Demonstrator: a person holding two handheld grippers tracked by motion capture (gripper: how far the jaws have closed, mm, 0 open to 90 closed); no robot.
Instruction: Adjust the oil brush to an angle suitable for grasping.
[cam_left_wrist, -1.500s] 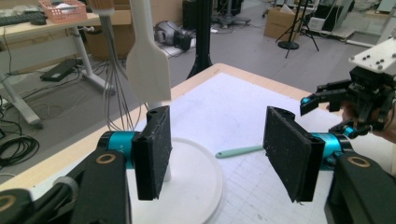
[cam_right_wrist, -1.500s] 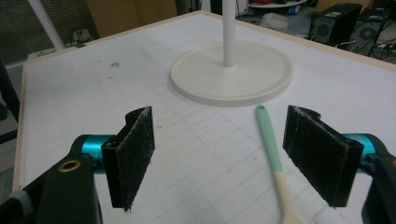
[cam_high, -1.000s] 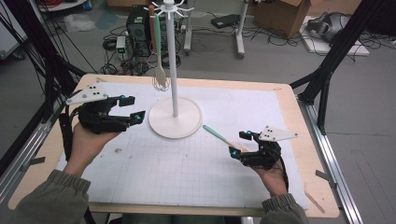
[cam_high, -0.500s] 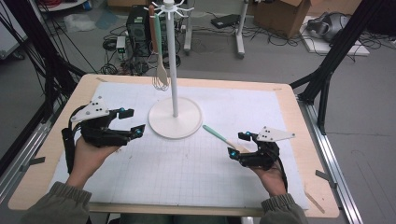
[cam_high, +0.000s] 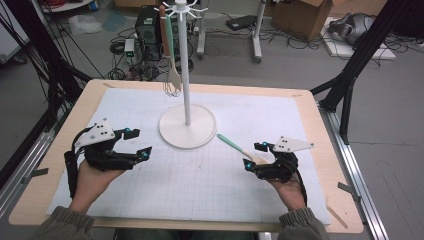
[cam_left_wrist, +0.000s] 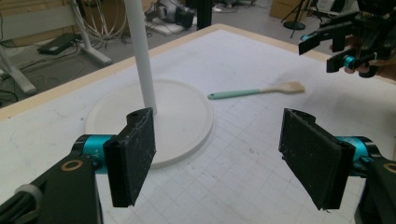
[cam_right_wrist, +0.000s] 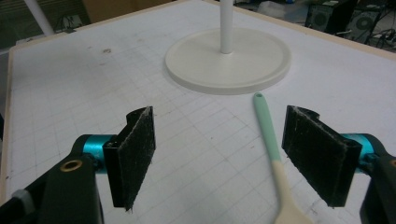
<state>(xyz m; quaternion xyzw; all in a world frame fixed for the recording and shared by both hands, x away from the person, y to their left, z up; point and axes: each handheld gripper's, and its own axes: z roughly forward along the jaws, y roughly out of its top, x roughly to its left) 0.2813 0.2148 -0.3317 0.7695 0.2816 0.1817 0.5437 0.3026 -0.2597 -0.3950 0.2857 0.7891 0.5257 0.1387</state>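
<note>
Hovering low over the gridded mat, the right gripper has its jaws spread wide and empty, the teal-handled spatula lying flat between them, nearer the right-hand pad. Wide open and empty too, the left gripper sits beside the white stand's base. No readable writing shows anywhere.

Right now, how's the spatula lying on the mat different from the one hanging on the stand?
The spatula on the mat lies flat beside the stand's base, between the open right gripper jaws; the hanging spatula dangles upright from a hook, head down. The lying one is alone; the hanging one has a whisk beside it. Both have mint-green handles and pale wooden heads.
</note>
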